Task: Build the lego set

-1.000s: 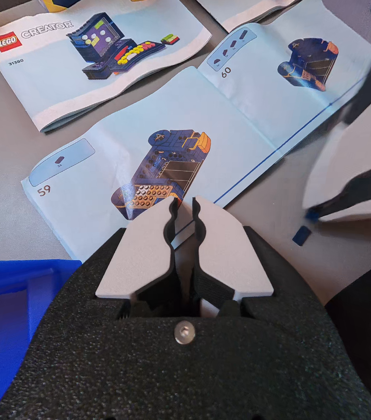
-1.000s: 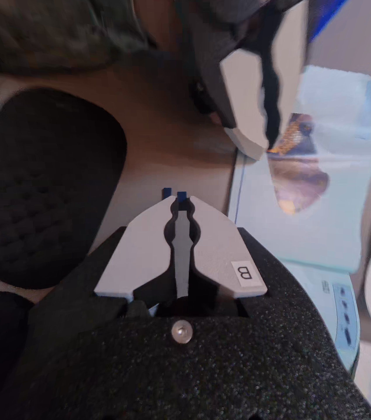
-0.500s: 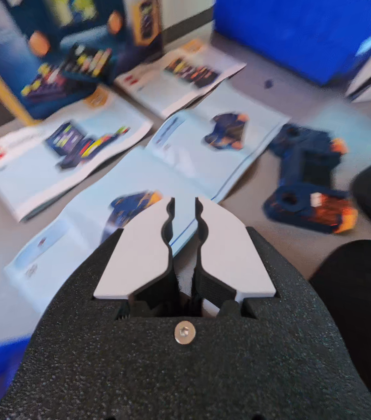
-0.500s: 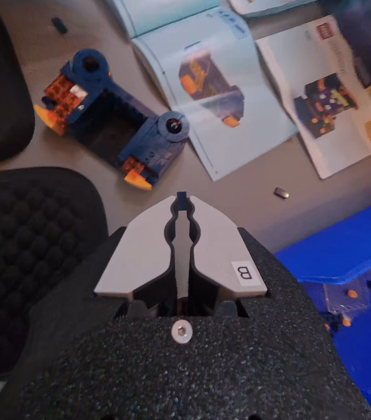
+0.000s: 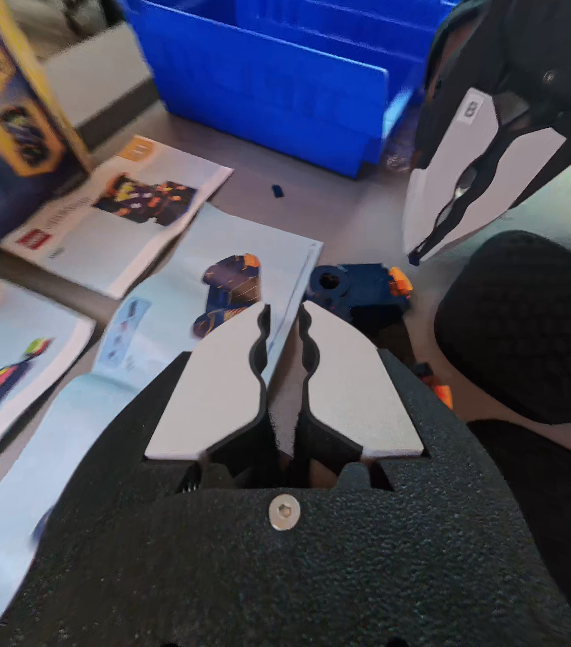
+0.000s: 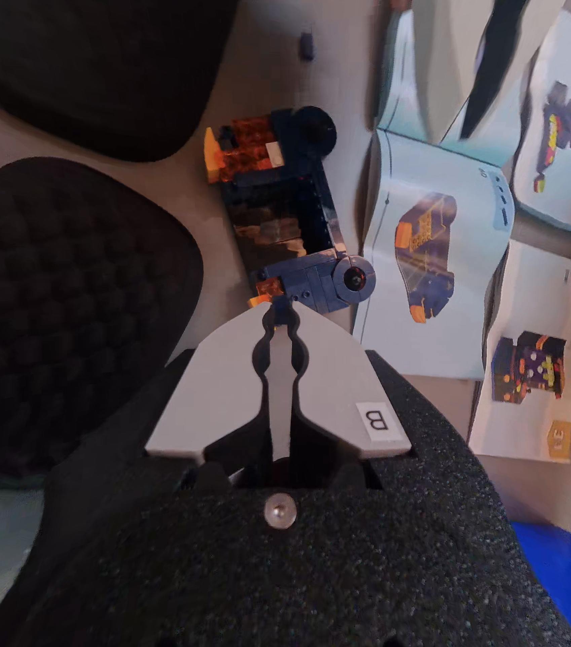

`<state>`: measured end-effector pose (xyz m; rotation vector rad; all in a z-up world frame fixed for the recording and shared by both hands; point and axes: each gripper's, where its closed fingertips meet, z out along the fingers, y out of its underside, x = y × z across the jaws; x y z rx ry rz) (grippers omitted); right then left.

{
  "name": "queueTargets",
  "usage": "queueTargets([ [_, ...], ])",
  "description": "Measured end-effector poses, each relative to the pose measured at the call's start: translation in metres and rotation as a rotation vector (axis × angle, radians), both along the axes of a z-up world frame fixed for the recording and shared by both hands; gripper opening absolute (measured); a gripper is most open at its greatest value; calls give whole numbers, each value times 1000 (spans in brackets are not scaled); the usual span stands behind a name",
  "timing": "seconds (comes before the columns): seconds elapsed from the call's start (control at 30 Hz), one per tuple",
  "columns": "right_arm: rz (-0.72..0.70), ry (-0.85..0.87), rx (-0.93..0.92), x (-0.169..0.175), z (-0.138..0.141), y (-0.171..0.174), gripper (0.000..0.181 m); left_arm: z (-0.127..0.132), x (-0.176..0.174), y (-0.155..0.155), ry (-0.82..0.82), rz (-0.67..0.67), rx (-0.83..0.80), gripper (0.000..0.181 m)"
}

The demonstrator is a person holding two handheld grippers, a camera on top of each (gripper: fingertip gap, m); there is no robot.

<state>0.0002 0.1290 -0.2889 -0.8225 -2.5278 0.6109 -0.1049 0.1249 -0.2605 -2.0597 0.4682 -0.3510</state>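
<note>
Right wrist view: our right gripper [image 6: 281,312] pinches a small blue piece [image 6: 282,317] above the model [image 6: 287,210]; our left gripper [image 5: 284,310] is narrowly parted, empty. Misaligned pressing could pop it loose.

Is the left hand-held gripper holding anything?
No, the left hand-held gripper is empty; table and booklet show through the gap between its fingers.
</note>
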Motion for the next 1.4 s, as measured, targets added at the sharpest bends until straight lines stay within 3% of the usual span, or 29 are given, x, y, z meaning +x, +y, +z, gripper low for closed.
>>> queueTargets([
  [0.17, 87, -45, -3, -2, -1, -8, 6, 6, -67, -41, 72, 267, 163, 19],
  [0.3, 107, -84, -1, -4, -3, -7, 6, -6, -60, -61, 58, 104, 205, 29],
  [0.4, 101, -112, -3, -5, -6, -5, 6, -22, -68, -69, 109, 104, 101, 42],
  [0.77, 56, -106, -67, -12, -7, -6, 6, -51, -83, -73, 221, 173, -38, 35],
  [1.4, 20, -81, -92, -7, -10, 1, 6, -74, -86, -78, 232, 173, -156, 31],
])
